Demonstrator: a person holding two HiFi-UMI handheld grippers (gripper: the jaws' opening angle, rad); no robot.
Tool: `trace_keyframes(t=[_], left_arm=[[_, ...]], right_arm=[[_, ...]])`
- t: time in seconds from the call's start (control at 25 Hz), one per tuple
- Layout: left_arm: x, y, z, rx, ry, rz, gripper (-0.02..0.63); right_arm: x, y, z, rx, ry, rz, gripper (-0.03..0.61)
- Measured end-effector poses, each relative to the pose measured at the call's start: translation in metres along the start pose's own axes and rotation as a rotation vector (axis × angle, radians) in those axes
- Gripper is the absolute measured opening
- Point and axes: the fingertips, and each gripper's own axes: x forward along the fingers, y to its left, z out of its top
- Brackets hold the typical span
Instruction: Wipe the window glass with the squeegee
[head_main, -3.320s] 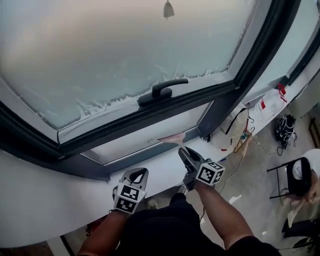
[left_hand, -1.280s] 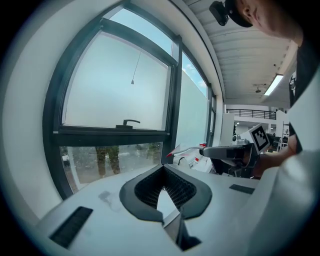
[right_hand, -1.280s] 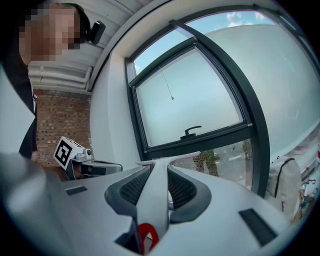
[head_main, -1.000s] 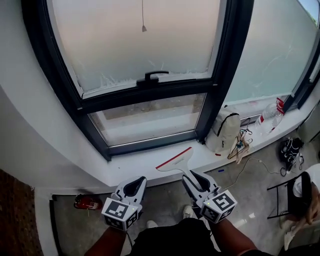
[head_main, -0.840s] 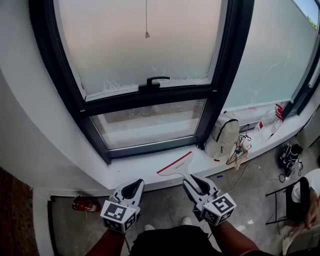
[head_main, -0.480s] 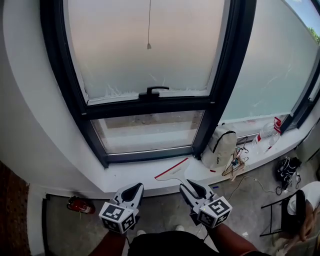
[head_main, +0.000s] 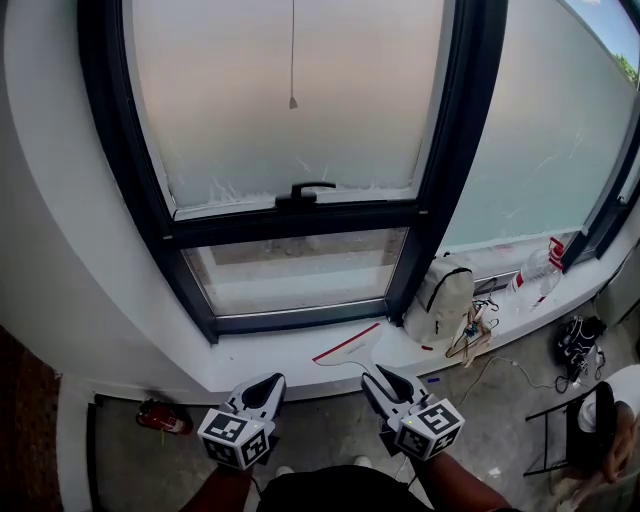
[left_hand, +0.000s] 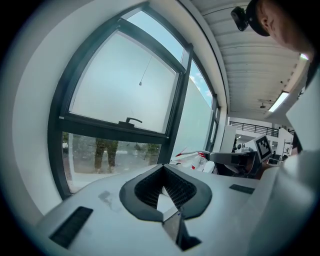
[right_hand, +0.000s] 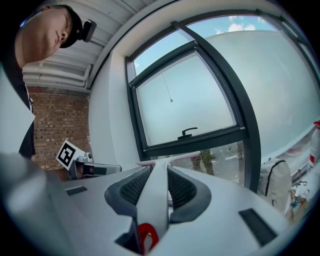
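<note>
The window has a frosted upper pane (head_main: 290, 100) with a black handle (head_main: 305, 190) and a clear lower pane (head_main: 300, 275). A white squeegee (head_main: 350, 343) with a red-edged blade is held by its handle (right_hand: 155, 200) in my right gripper (head_main: 374, 374), which is shut on it. The blade hangs over the white sill (head_main: 260, 358), apart from the glass. My left gripper (head_main: 270, 380) hovers beside it, below the sill edge. In the left gripper view its jaws (left_hand: 162, 167) meet at the tips with nothing between them.
A white backpack (head_main: 442, 297), a tangle of hangers and cables (head_main: 472, 325) and a plastic bottle (head_main: 535, 268) sit on the sill to the right. A blind cord pull (head_main: 292, 102) hangs before the upper pane. A red object (head_main: 160, 418) lies on the floor at left; a chair (head_main: 585, 400) stands at right.
Over the frames both grippers and the squeegee have drawn back and down from the lower glass to below the sill edge. The right gripper's hold on the squeegee is unchanged.
</note>
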Motion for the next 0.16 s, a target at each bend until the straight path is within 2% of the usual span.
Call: trace_keyframes(t=[0.16], left_arm=[[0.0009, 0.0076, 0.0034, 0.012, -0.005, 0.005, 0.0]], right_arm=[[0.0061, -0.0029, 0.0043, 0.006, -0.018, -0.006, 0.092]])
